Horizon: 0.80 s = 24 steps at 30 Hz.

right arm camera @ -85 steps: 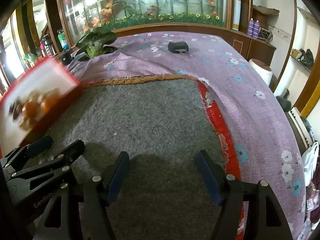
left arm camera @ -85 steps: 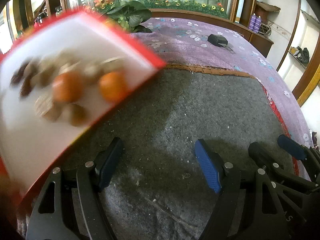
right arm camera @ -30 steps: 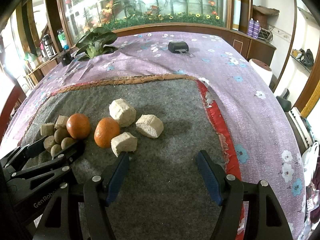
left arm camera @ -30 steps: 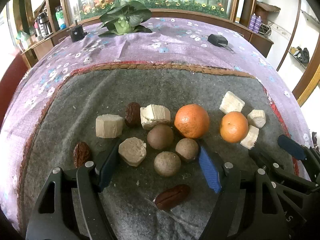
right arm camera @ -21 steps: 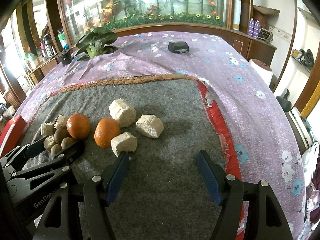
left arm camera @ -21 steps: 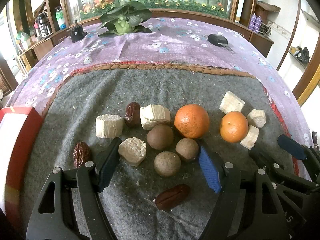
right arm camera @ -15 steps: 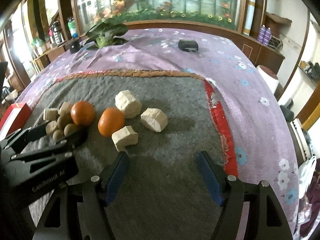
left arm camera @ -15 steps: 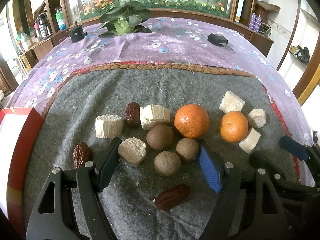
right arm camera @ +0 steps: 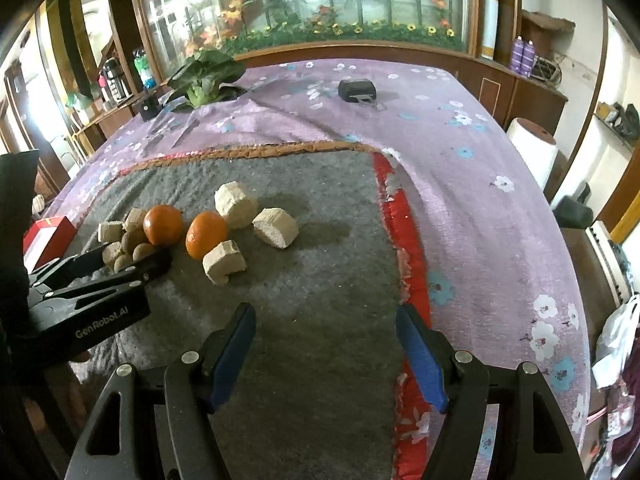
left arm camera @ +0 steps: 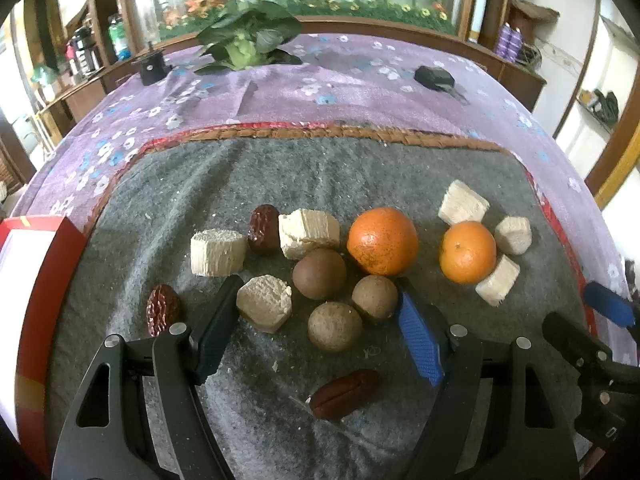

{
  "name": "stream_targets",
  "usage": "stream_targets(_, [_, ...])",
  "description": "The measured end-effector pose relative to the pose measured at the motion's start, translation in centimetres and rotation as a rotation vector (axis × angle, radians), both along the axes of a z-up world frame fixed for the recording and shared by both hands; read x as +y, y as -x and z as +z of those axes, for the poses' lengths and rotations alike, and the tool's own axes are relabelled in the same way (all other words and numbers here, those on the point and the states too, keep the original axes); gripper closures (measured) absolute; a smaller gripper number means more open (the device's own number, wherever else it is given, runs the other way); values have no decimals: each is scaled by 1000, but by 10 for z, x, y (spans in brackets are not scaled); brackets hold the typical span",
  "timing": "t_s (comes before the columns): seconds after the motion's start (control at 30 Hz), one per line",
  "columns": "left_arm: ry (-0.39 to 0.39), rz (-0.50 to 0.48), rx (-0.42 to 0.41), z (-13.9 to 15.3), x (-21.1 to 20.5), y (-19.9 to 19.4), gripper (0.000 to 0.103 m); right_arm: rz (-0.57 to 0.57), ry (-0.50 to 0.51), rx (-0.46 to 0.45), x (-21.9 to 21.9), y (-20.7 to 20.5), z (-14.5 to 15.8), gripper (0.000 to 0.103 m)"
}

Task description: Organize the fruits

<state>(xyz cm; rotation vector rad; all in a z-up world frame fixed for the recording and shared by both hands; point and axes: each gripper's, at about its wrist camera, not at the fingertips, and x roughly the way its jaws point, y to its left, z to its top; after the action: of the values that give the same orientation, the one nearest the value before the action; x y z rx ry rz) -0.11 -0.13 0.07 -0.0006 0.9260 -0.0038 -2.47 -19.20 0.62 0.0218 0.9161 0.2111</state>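
Observation:
Fruit lies loose on the grey felt mat [left arm camera: 320, 176]. Two oranges [left arm camera: 382, 240] [left arm camera: 467, 252] sit right of centre, and three brown round fruits [left arm camera: 319, 274] cluster just ahead of my left gripper [left arm camera: 316, 294]. That gripper is open and holds nothing. Three dark red dates [left arm camera: 264, 228] [left arm camera: 163, 308] [left arm camera: 344, 394] and several pale fibrous chunks [left arm camera: 218, 252] are scattered around. My right gripper [right arm camera: 324, 328] hovers open over bare mat, nearer than the oranges [right arm camera: 206, 234] and three chunks [right arm camera: 276, 227].
A red-rimmed white tray [left arm camera: 40, 280] rests at the mat's left edge. Purple flowered cloth [right arm camera: 480, 200] covers the table beyond the mat. A leafy green vegetable [left arm camera: 248, 40], a black case [left arm camera: 434, 76] and a small black object [left arm camera: 152, 68] lie at the back.
The tray that carried the fruit has tipped it onto the mat and come down at the left edge. The right gripper has shifted slightly; the left has stayed put, both open.

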Motion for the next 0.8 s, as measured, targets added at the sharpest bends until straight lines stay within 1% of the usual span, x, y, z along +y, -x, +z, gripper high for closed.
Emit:
stream_targets(0.07, [5, -45, 24, 1, 3, 2, 27, 20, -3, -5, 4, 1, 1, 32])
stream_targets(0.1, [21, -62, 30, 2, 6, 4, 27, 29, 0, -8, 6, 1, 1, 32])
stream_targets(0.17, [69, -68, 25, 4, 15, 9, 27, 43, 6, -13, 10, 1, 2, 32])
stream_targets(0.27, [106, -76, 21, 9, 24, 17, 27, 70, -22, -11, 14, 1, 3, 32])
stream_targets(0.4, [77, -103, 16, 15, 28, 28, 27, 88, -28, -8, 20, 1, 4, 32])
stream_targets(0.5, [82, -126, 20, 18, 31, 34, 27, 98, -35, -13, 23, 2, 5, 32])
stream_targets(0.6, [90, -109, 15, 21, 41, 35, 27, 119, -54, -23, 26, 4, 7, 32])
stream_targets(0.7, [91, -95, 3, 23, 50, 34, 27, 138, -33, -32, 32, 5, 8, 32])
stream_targets(0.8, [92, -77, 10, 23, 56, 30, 27, 153, -34, -33, 35, 6, 7, 32])
